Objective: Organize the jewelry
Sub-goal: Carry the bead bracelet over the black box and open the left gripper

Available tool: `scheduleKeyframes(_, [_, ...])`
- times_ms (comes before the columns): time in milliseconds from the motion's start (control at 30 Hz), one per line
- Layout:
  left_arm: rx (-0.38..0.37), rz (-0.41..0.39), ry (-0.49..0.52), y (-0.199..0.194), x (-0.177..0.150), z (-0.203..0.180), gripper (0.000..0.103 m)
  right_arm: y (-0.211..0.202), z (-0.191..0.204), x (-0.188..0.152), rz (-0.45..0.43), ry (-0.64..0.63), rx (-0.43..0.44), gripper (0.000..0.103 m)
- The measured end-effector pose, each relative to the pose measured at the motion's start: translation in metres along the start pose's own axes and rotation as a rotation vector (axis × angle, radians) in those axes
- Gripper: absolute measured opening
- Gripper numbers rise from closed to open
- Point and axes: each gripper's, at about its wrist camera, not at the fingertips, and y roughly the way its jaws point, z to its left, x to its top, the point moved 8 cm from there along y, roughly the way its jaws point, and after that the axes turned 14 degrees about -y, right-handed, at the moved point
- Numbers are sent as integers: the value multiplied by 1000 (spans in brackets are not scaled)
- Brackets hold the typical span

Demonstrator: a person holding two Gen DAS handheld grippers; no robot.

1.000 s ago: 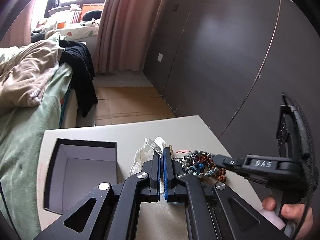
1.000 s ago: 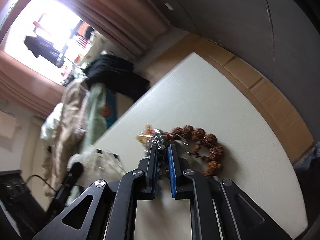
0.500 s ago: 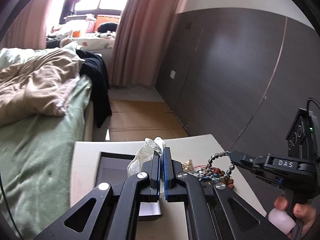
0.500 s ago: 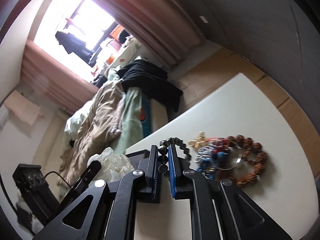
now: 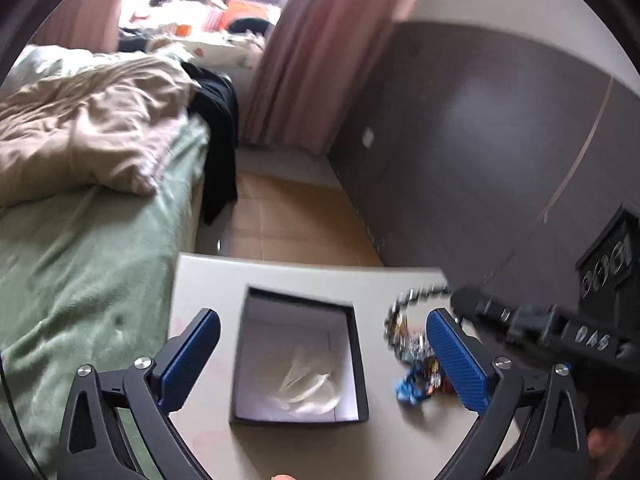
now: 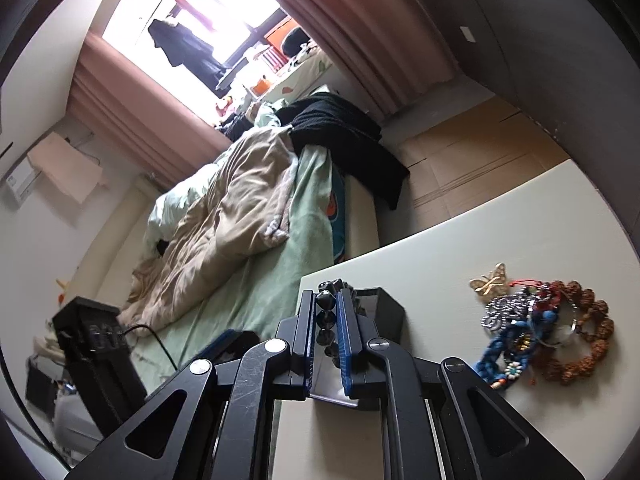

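Observation:
My left gripper (image 5: 324,354) is open above a black box (image 5: 359,364) with a pale lining; a clear plastic bag (image 5: 306,384) lies inside the box. My right gripper (image 6: 325,322) is shut on a dark bead bracelet (image 6: 326,312) and holds it over the box (image 6: 384,308). In the left wrist view the right gripper (image 5: 460,300) is at the right with the bracelet (image 5: 404,308) hanging from its tip. A pile of jewelry (image 6: 536,328) lies on the white table (image 6: 500,232); it also shows in the left wrist view (image 5: 416,364).
A gold butterfly brooch (image 6: 490,282) lies beside the pile. A bed with a green sheet (image 5: 80,264) and beige quilt stands left of the table. A dark wall panel (image 5: 480,152) is at the right. Brown floor (image 5: 288,224) lies beyond the table.
My left gripper opened and let the plastic bag drop into the box. My right gripper lifted the dark bead bracelet from the pile and carried it left toward the box.

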Motion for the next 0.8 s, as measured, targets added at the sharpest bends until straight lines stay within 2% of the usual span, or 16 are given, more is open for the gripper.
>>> scheduleKeyframes(100, [26, -25, -32, -7, 10, 13, 103, 8, 5, 0, 12, 0, 20, 12])
scheduleKeyframes(267, [122, -71, -59, -14, 21, 38, 103, 19, 13, -4, 23, 1, 70, 12])
scheduleKeyframes(400, [136, -81, -71, -14, 25, 49, 103, 35, 30, -10, 50, 0, 152, 12])
scheduleKeyframes(467, [146, -81, -65, -13, 24, 50, 103, 46, 28, -16, 101, -22, 85, 14])
scheduleKeyframes(500, [152, -80, -60, -11, 24, 51, 103, 50, 23, -20, 125, -36, 34, 31])
scheduleKeyframes(533, [157, -77, -54, -10, 22, 50, 103, 51, 15, -22, 143, -33, -8, 42])
scheduleKeyframes(567, [144, -68, -44, -8, 19, 47, 103, 50, 10, -23, 145, -24, -28, 60])
scheduleKeyframes(600, [132, -66, -39, -8, 18, 45, 103, 46, 3, -22, 132, -10, -45, 68])
scheduleKeyframes(667, [130, -79, -23, -7, 18, 39, 103, 37, -6, -20, 115, -1, -56, 78])
scheduleKeyframes(800, [138, -117, 14, -9, 16, 27, 103, 20, -26, -24, 130, 7, -138, 79])
